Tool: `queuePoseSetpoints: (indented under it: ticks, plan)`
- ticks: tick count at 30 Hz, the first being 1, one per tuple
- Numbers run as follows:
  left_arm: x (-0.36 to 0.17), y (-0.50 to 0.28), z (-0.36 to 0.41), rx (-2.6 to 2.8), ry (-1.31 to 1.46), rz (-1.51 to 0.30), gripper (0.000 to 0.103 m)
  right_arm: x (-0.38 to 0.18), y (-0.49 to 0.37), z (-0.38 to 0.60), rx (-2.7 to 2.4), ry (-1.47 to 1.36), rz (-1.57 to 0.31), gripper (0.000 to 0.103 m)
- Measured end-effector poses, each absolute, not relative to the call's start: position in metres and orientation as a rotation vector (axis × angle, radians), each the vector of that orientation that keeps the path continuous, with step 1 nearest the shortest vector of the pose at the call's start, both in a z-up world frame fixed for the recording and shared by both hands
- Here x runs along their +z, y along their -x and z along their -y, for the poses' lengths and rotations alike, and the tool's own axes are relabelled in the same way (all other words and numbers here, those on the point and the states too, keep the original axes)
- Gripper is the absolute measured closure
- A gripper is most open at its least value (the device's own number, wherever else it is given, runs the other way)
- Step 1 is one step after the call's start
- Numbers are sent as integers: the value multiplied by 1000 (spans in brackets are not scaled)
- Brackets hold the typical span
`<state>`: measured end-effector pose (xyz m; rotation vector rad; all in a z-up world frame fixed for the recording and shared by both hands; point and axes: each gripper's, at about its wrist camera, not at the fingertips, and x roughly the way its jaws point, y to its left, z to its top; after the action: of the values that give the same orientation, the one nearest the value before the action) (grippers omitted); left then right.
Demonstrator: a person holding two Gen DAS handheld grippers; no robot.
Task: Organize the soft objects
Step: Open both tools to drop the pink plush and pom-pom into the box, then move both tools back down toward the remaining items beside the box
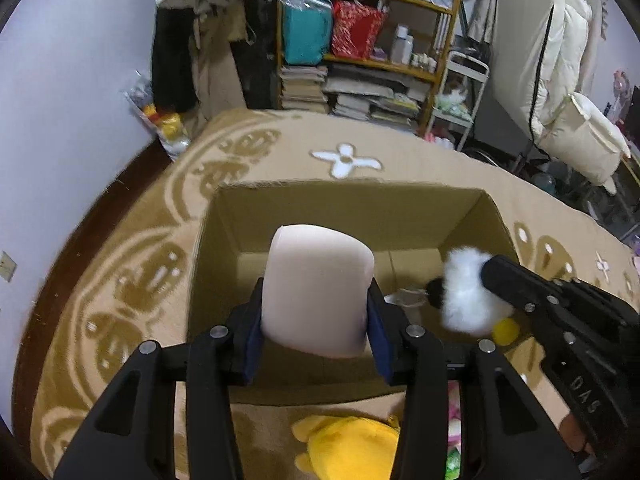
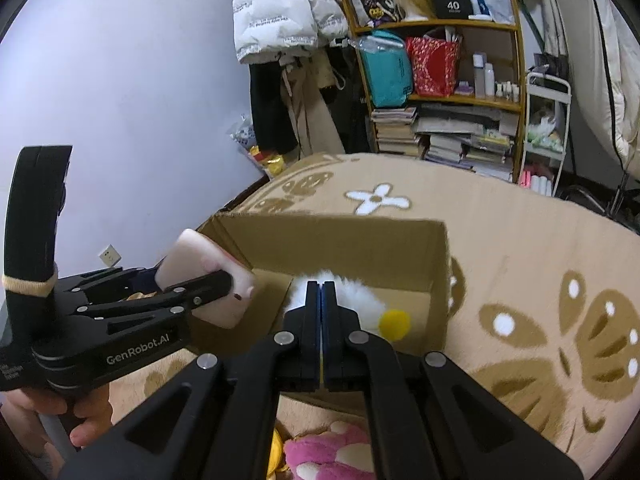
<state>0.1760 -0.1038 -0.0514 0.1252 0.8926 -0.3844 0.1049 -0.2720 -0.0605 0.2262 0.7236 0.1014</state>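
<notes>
Your left gripper (image 1: pixel 316 312) clamped a pale pink foam block (image 1: pixel 318 296), your right gripper (image 2: pixel 321 300) pinched a fluffy white plush (image 1: pixel 468 292); both hung over the open cardboard box (image 1: pixel 224 240), so releasing looked next.

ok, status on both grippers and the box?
Left gripper shut on pink block, over box. Right gripper shut on white plush, also over box. Yellow plush and pink plush outside, nothing blocking.

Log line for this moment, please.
left gripper: shut on pink cushion over cardboard box | right gripper: shut on white plush inside box
</notes>
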Motion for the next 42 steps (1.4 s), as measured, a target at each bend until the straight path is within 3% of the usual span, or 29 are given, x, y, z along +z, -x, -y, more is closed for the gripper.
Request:
queuePoseSetpoints:
  ticks: [5, 8, 10, 12, 17, 20, 24, 30, 42]
  plan:
    - [-61, -173, 109, -395, -144, -916, 48, -63, -106, 269, 116, -221, -727, 101]
    - [-60, -167, 110, -387, -124, -904, 35, -63, -105, 267, 127, -218, -738, 94]
    - [-56, -163, 111, -380, -136, -886, 25, -62, -104, 266, 125, -201, -748, 83]
    - [-52, -161, 110, -371, -149, -867, 25, -61, -102, 267, 120, -200, -750, 62]
    - [-44, -159, 100, -364, -133, -871, 23, -60, -96, 272, 106, -221, -760, 35]
    - [-39, -157, 92, -342, -128, -866, 14, -59, -90, 270, 102, -208, -761, 28]
    - [-29, -148, 81, -301, -144, -838, 7, -54, -78, 267, 90, -204, -740, 9]
    - [-16, -130, 62, -257, -140, -821, 4, -45, -63, 265, 74, -204, -727, 1]
    - [-4, -73, 34, -164, -204, -849, 3, -37, -14, 257, 14, -214, -757, 1]
